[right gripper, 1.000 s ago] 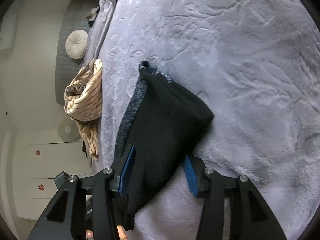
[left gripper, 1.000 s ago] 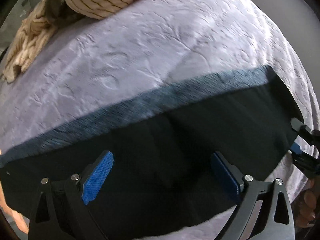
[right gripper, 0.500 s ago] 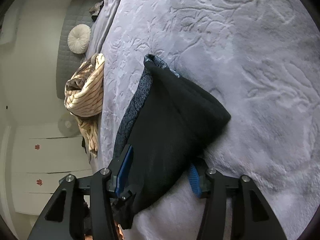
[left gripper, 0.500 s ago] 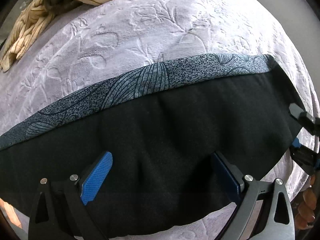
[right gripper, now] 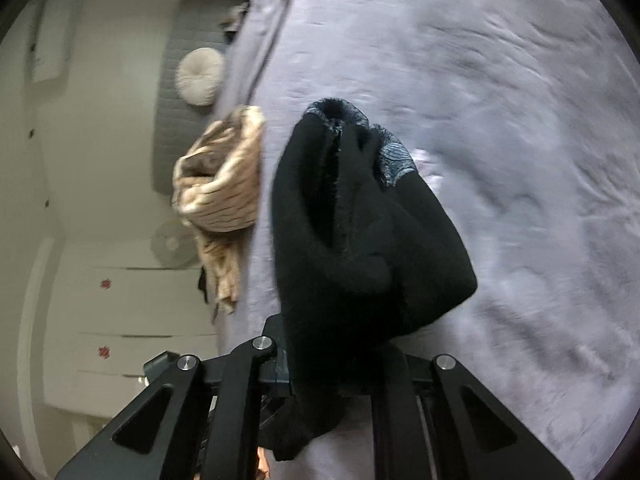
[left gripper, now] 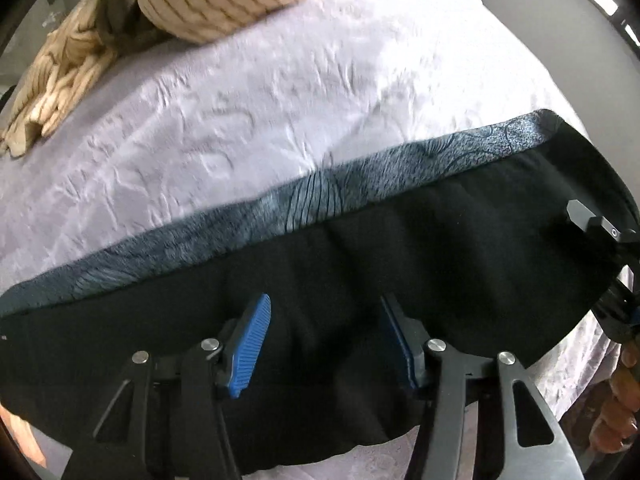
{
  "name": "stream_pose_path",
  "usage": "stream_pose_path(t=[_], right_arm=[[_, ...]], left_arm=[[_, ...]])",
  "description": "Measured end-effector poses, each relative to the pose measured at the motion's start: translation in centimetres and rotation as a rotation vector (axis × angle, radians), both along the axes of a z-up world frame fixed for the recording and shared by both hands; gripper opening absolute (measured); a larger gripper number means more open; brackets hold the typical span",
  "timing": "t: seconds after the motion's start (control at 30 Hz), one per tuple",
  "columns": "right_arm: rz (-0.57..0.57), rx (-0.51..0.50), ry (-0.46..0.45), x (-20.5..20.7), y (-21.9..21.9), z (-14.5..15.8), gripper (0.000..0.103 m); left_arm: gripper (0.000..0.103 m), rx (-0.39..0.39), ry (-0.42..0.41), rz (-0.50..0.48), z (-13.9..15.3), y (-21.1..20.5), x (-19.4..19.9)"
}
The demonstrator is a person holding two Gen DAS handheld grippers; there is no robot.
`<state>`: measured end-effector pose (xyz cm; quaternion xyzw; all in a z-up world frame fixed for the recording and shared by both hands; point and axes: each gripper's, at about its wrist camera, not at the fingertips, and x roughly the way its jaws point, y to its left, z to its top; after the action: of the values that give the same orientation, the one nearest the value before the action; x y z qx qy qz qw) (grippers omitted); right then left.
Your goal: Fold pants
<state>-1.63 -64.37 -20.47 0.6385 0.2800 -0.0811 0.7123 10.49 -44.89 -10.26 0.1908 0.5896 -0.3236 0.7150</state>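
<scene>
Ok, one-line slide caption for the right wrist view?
Right gripper clamps bunched black fleece pants above lilac embossed bedspread; striped beige garment lies beyond.

The pants (left gripper: 360, 280) lie across the near part of the bed cover (left gripper: 280, 92), from the left side to the right side. The left gripper (left gripper: 326, 344) sits at the near edge of the pants, with its 2 fingers on the cloth. The right gripper (left gripper: 600, 264) is at the right end of the pants. Far off on the left, a pile of clothes (left gripper: 168, 8) sits on the bed cover, well apart from the pants. In the right wrist view, the pants (right gripper: 360, 240) bunch up in front of the right gripper (right gripper: 336, 372), with the pile of clothes (right gripper: 220, 184) to their left. A round cushion (right gripper: 200, 76) lies farther away.
</scene>
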Motion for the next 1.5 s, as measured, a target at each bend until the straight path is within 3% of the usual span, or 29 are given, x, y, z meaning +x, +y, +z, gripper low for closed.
stream_pose_path(t=[0.13,0.23,0.4,0.6,0.87,1.0,1.1,1.23,1.4,1.43,1.47,1.5], right_arm=[[0.030,-0.033,-0.021,0.5,0.8,1.6,0.014],[0.078,-0.057,0.024,1.2,1.7,1.5,0.014],[0.084,-0.088,0.036,1.7,2.5,2.7,0.014],[0.144,-0.206,0.063,3.3,4.3,6.6,0.014],[0.264,-0.431,0.137,6.0,9.4,11.4,0.014],[0.334,-0.540,0.177,8.0,14.1,12.8,0.016],[0.393,-0.585,0.198,10.7,18.3,12.2,0.020],[0.484,-0.616,0.260,14.6,24.4,8.9,0.021],[0.643,-0.801,0.460,17.4,33.8,4.0,0.030],[0.661,-0.862,0.484,17.4,35.3,4.1,0.039],[0.692,-0.943,0.508,17.4,37.2,4.4,0.055],[0.722,-0.987,0.511,17.4,38.5,4.9,0.062]], left_arm=[[0.058,0.005,0.044,-0.023,-1.9,-0.6,-0.6],[0.058,0.041,0.033,-0.054,-3.9,-1.2,-1.2],[0.059,-0.002,0.071,-0.045,-3.6,-0.5,-0.6],[0.060,-0.035,0.077,-0.012,-1.7,2.1,1.0],[0.060,-0.060,0.027,0.059,1.0,10.3,5.1],[0.071,-0.050,0.016,0.131,1.1,15.5,6.3],[0.071,-0.037,0.004,0.179,1.6,19.6,7.8],[0.071,-0.003,-0.002,0.244,1.2,24.8,8.8],[0.071,0.031,-0.003,0.300,0.5,29.9,10.5],[0.071,0.035,-0.001,0.307,0.4,30.7,10.7],[0.071,0.037,0.001,0.313,0.4,31.5,10.9],[0.071,0.035,0.004,0.316,0.4,32.1,11.1]])
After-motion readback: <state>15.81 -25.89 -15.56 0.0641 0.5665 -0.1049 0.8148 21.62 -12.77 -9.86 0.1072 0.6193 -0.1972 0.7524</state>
